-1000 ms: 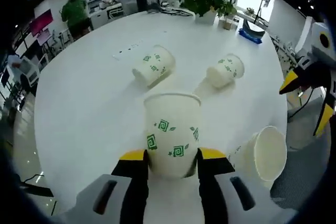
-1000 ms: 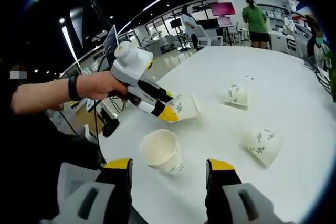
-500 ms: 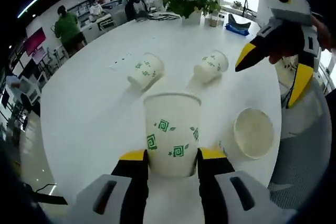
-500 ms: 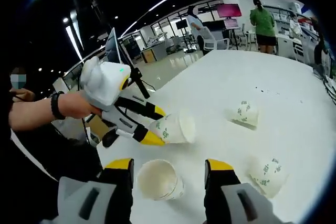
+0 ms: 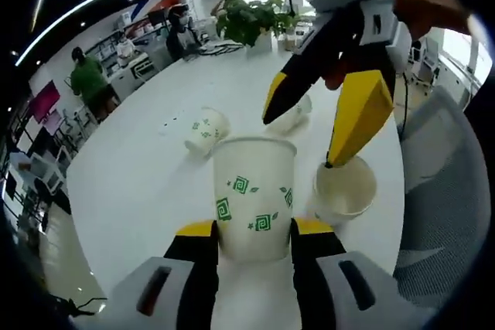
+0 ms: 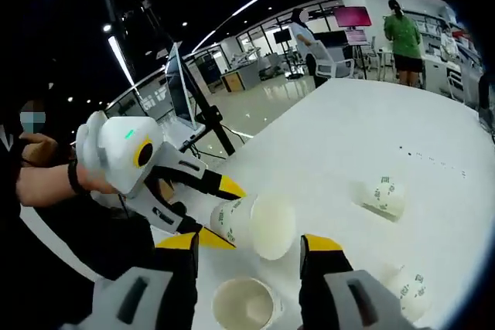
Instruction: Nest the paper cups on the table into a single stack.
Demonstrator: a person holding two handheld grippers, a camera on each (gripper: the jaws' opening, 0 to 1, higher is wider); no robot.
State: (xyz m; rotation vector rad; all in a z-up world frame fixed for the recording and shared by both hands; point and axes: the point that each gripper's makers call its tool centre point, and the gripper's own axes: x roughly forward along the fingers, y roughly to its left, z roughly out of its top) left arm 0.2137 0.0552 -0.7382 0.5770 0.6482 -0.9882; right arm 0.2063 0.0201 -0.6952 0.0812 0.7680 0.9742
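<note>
My left gripper (image 5: 254,229) is shut on a white paper cup with green marks (image 5: 255,191), held upright in the left gripper view. In the right gripper view that held cup (image 6: 259,226) lies sideways, its mouth toward the camera, between the left gripper's (image 6: 224,214) yellow tips. An upright empty cup (image 5: 346,188) stands on the white table (image 5: 139,183) just right of the held one. My right gripper (image 5: 302,141) hangs open over it; its own jaws (image 6: 251,245) straddle the upright cup (image 6: 244,305) below. Two more cups (image 5: 207,127) (image 5: 294,119) lie on their sides farther back.
The lying cups (image 6: 381,195) (image 6: 406,293) rest to the right in the right gripper view. A grey chair (image 5: 445,191) stands past the table's near edge. Potted plants (image 5: 247,21) sit at the table's far side. A person's arm (image 6: 42,183) holds the left gripper.
The right gripper has come in over the upright cup. The left gripper has carried its cup closer, so the held cup now hangs just above and beside the upright one.
</note>
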